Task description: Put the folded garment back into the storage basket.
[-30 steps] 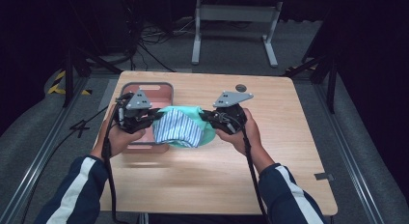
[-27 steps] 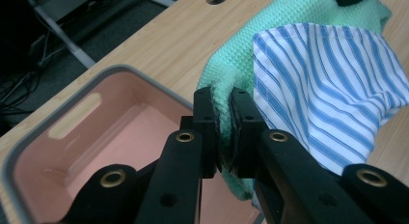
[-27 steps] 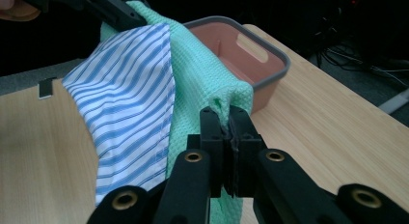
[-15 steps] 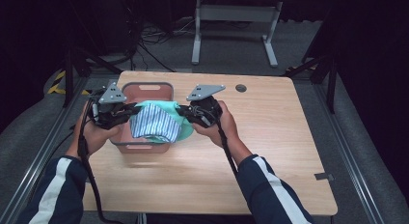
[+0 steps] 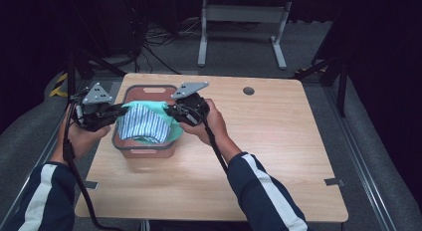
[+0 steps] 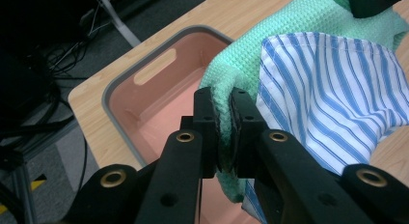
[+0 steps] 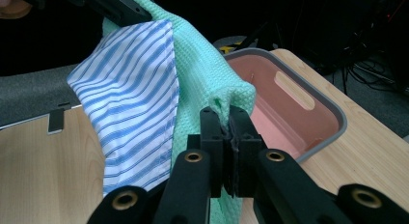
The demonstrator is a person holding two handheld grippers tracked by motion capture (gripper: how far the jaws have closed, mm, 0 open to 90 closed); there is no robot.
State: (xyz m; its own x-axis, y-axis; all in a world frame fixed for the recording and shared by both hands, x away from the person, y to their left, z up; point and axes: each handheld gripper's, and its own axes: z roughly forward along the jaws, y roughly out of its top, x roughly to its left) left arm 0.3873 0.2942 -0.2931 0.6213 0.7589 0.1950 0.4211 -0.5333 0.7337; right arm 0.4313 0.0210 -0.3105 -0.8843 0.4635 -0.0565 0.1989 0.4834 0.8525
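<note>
Wooden table (image 5: 278,156) mostly bare; both jaws clamped on green cloth (image 6: 241,64) edges above bin (image 5: 144,150).

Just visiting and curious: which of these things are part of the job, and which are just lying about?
In the job: green cloth, striped cloth, bin, left gripper, right gripper.
Lying about: table hole, metal stand, floor cables.

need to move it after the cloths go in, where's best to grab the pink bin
Grip the pink bin at the rim by the handle slot in its far short wall, coming from above. That rim is bare; the green cloth and striped cloth hang over the rest.
</note>
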